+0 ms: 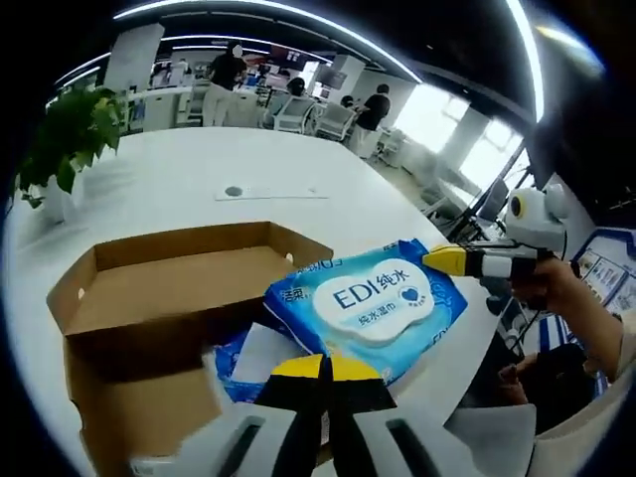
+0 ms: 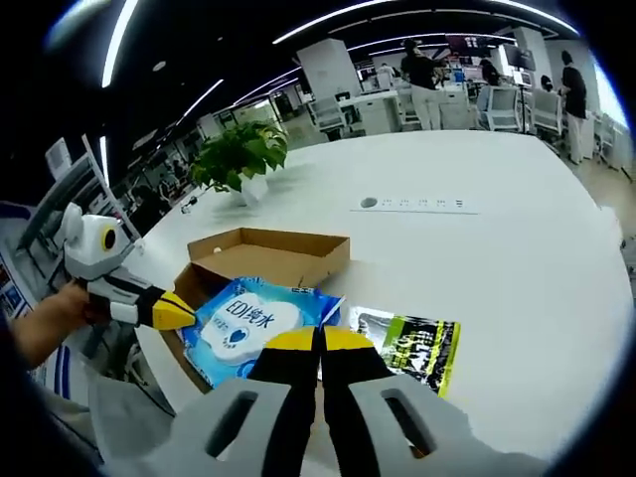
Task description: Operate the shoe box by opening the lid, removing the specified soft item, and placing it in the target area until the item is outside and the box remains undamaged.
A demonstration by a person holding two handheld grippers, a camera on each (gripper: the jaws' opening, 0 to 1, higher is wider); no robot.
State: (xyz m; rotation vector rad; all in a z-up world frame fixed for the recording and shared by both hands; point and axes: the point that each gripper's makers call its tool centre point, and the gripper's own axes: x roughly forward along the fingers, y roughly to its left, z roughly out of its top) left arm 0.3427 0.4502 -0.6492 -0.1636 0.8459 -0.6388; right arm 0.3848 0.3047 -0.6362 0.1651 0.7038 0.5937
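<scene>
The brown cardboard shoe box (image 1: pixel 169 288) (image 2: pixel 268 250) stands open on the white table, its lid folded back. A blue wet-wipes pack (image 1: pixel 368 303) (image 2: pixel 248 323) with a white label hangs over the box's near corner. My left gripper (image 1: pixel 323 366) (image 2: pixel 181 313) is shut on one edge of the pack. My right gripper (image 2: pixel 318 340) (image 1: pixel 442 260) is shut on the opposite corner. A second blue pack (image 1: pixel 238 358) lies under the first, at the box's edge and partly hidden.
A green and black packet (image 2: pixel 417 348) lies flat on the table right of the box. A potted plant (image 1: pixel 70 139) (image 2: pixel 238 154) stands behind the box. A round cable port (image 1: pixel 234 191) (image 2: pixel 370 203) sits mid-table. People and chairs are at the far end.
</scene>
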